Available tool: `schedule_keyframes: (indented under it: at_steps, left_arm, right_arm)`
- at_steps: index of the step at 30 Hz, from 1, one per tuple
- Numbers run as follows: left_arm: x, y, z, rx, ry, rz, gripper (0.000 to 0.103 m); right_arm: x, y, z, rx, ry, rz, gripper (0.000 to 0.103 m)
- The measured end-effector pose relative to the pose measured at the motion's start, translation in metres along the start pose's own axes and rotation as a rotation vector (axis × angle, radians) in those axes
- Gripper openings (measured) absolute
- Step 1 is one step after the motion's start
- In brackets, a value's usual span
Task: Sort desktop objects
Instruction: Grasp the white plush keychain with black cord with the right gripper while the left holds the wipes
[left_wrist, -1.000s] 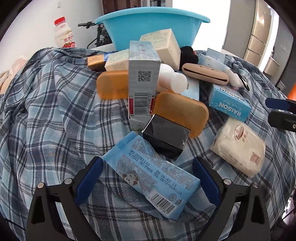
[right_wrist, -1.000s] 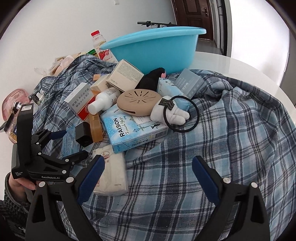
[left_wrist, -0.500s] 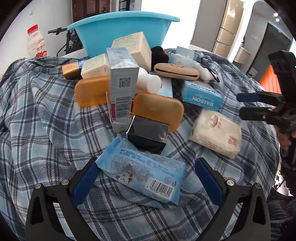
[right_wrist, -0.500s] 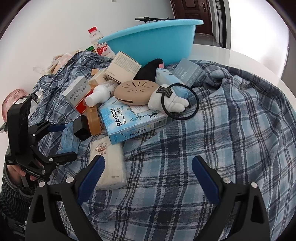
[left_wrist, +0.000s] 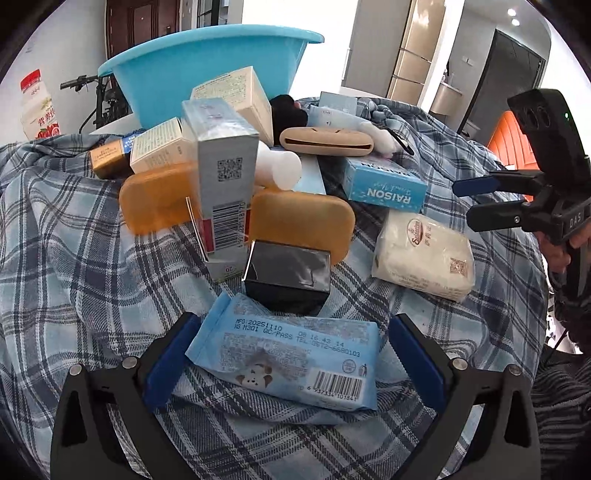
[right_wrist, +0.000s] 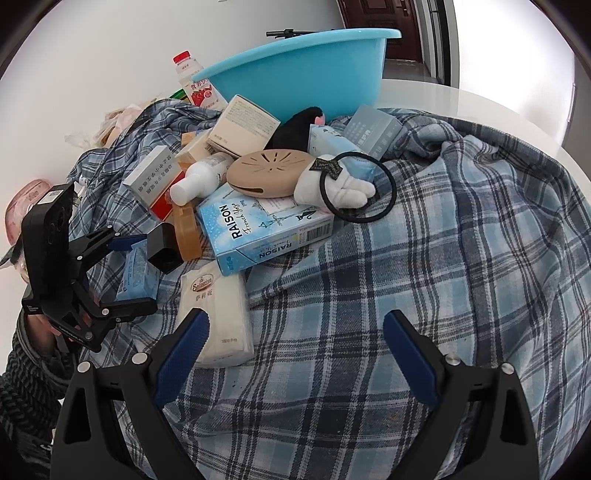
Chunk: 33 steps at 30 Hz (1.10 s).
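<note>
Left wrist view: the left gripper (left_wrist: 288, 363) is spread wide, and the wipes pack (left_wrist: 286, 360) lies between its blue fingers (left_wrist: 171, 360), flat on the plaid cloth (left_wrist: 74, 258). The pack's long axis runs left to right, crosswise to the fingers, so that the pads face its short ends; contact at either end cannot be told. The pack is a pale blue soft wrapper, printed face up, with a barcode at its near right corner and a date line along its far edge. Just beyond it a black box (left_wrist: 288, 273) is seen, its base touching or nearly touching the pack's far edge. The right gripper (left_wrist: 476, 201) is seen at far right, near a white pack (left_wrist: 424, 254), its jaws apart and holding nothing. A blue basin (left_wrist: 207, 70) stands at the far end of the pile. Right wrist view: the right gripper (right_wrist: 295, 358) is spread over bare cloth, with the white pack (right_wrist: 216, 317) just beside its left finger. The left gripper (right_wrist: 125, 273) is seen at left astride the wipes pack (right_wrist: 138, 273), clearly the nearer claw. It is judged that the left claw need only be closed, with care that the black box (right_wrist: 162, 247) is not caught.
</note>
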<state>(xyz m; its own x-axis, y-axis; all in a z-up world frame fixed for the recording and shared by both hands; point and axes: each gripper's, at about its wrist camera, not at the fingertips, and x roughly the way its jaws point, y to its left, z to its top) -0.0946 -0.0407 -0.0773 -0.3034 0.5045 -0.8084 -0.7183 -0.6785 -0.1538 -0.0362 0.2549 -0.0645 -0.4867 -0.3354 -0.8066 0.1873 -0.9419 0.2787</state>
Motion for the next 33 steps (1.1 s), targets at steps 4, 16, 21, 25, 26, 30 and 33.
schedule_keyframes:
  at_steps: [4, 16, 21, 25, 26, 30, 33]
  left_arm:
    - [-0.004, 0.008, -0.001, -0.080, -0.026, 0.023, 0.086]
    - [-0.013, -0.018, -0.006, -0.123, -0.010, 0.250, 0.086]
    - [-0.005, -0.025, -0.015, -0.055, -0.015, 0.305, 0.095]
    - [-0.010, -0.022, -0.018, -0.055, -0.041, 0.281, 0.095]
    - [-0.011, -0.018, -0.018, -0.072, -0.037, 0.259, 0.095]
    - [-0.013, -0.009, -0.017, -0.118, 0.005, 0.241, 0.087]
    - [-0.013, -0.013, -0.013, -0.110, 0.032, 0.308, 0.086]
  right_arm:
    - [0.001, -0.003, 0.000, 0.022, 0.003, 0.013, 0.095]
    - [-0.008, 0.015, -0.008, -0.094, -0.026, -0.029, 0.095]
    - [-0.015, 0.029, -0.007, -0.168, -0.048, -0.026, 0.095]
    - [-0.016, 0.029, -0.004, -0.159, -0.048, -0.020, 0.095]
    - [-0.016, 0.029, -0.004, -0.156, -0.049, -0.024, 0.095]
    - [-0.013, 0.025, -0.004, -0.132, -0.039, -0.022, 0.095]
    - [-0.012, 0.022, -0.006, -0.115, -0.031, -0.009, 0.095]
